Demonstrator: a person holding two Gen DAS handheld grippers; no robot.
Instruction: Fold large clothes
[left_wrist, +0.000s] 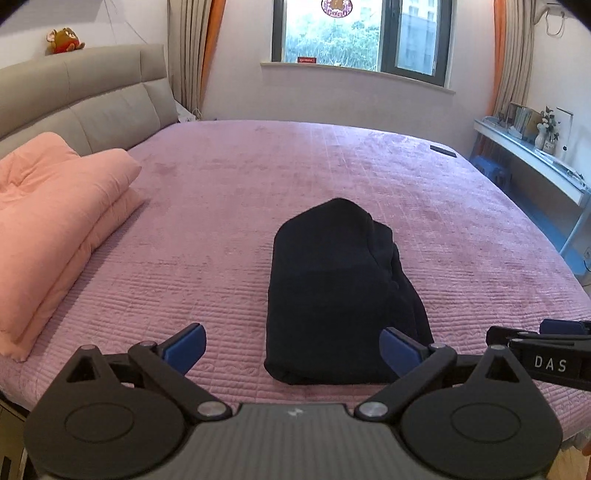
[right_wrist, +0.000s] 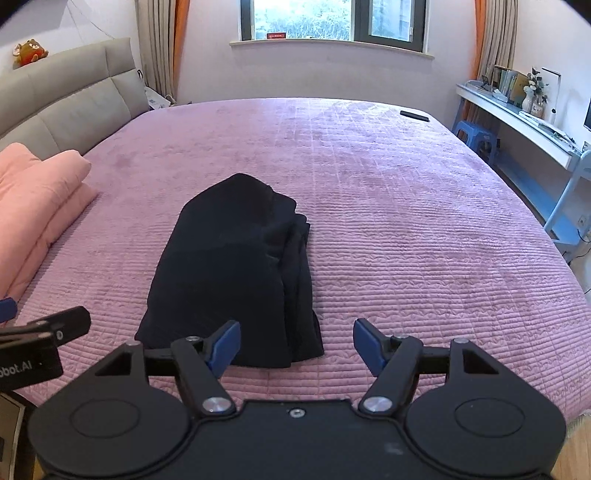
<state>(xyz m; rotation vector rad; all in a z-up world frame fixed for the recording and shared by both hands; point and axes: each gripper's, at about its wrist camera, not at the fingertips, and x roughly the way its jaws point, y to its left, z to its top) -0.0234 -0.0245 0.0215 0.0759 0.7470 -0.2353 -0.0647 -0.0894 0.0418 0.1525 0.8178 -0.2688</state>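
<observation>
A dark navy garment (left_wrist: 332, 288) lies folded into a compact stack on the pink quilted bedspread (left_wrist: 229, 229); in the right wrist view the same garment (right_wrist: 240, 266) sits left of centre, layered edges on its right side. My left gripper (left_wrist: 293, 349) hovers above the garment's near edge, open, blue pads wide apart, nothing between them. My right gripper (right_wrist: 297, 349) is open too, above the bedspread (right_wrist: 406, 240) by the garment's near right corner, holding nothing. Each gripper shows at the edge of the other's view.
A folded pink duvet (left_wrist: 55, 229) lies at the left by the grey headboard (left_wrist: 81, 99). A dark remote-like object (right_wrist: 414, 115) rests at the bed's far right corner. A shelf-desk (right_wrist: 517, 118) and a blue stool (right_wrist: 476, 138) stand to the right.
</observation>
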